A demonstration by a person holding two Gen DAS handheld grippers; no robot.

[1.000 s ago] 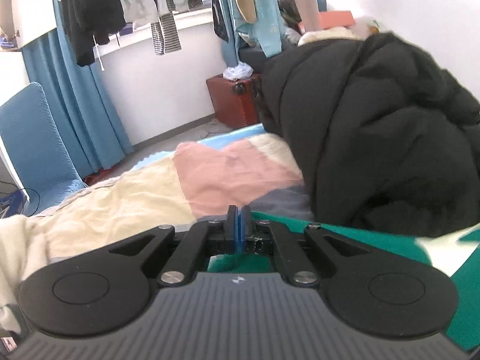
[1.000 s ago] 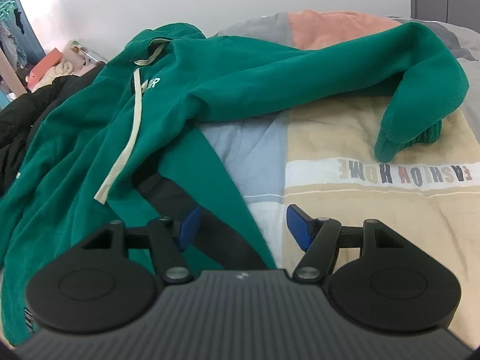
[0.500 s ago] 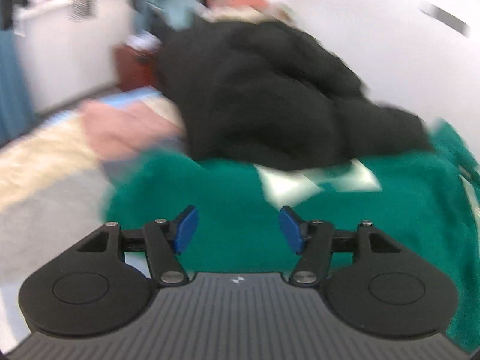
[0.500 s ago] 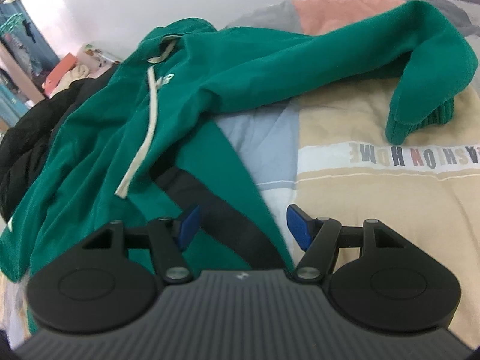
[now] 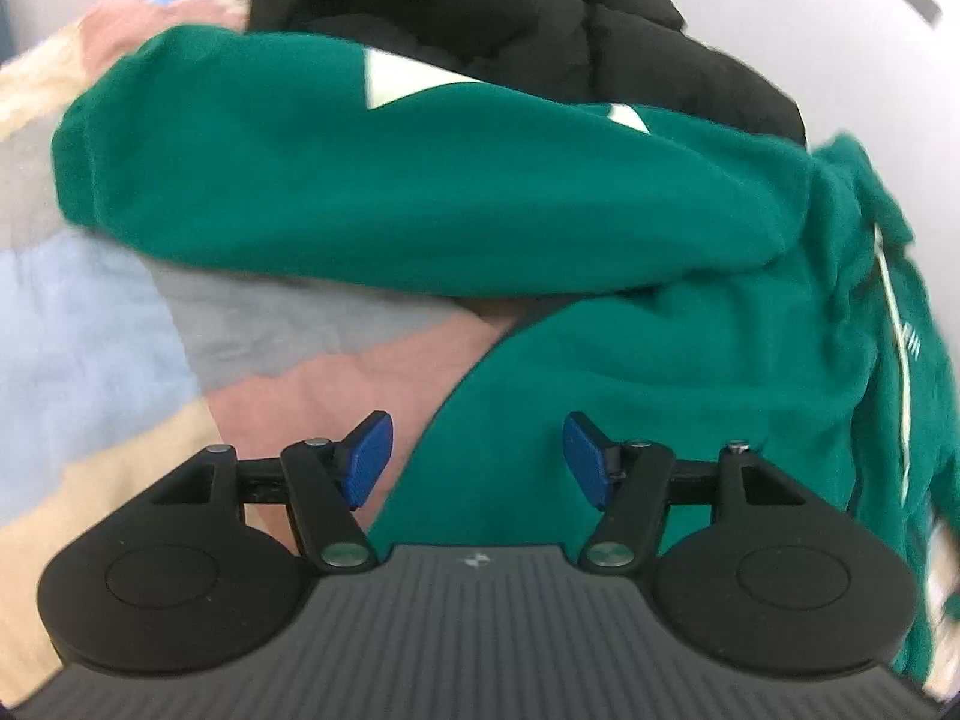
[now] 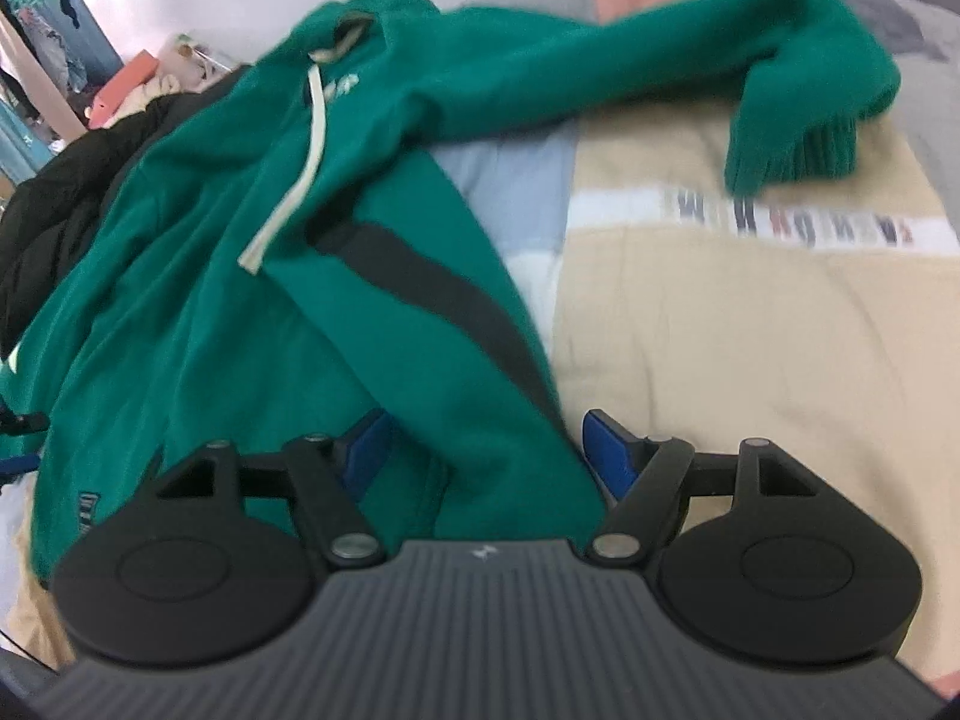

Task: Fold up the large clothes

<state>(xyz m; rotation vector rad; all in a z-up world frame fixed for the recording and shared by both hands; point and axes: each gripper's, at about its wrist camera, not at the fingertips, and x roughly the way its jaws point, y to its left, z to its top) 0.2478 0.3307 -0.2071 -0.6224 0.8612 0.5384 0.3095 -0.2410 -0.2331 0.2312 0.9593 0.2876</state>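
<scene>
Left wrist view, left to right: the patchwork bedspread fills the left side in blue, grey, pink and cream blocks. The green hoodie lies on it, with one sleeve stretched across the frame from the left edge toward the body at right. A black padded jacket is heaped behind the sleeve, touching it. The left gripper has its jaws spread apart with nothing between the blue pads; the lower edge of the hoodie body lies just ahead of the gap.

Right wrist view, left to right: the jacket sits at the far left, the hoodie body occupies the centre-left with its cream drawstring hanging down the chest, and a black stripe runs diagonally toward the lower hem. The other sleeve reaches right, its ribbed cuff resting on the bedspread (printed lettering there is blurred). The right gripper is spread wide, with hoodie fabric lying between its unclosed jaws.
</scene>
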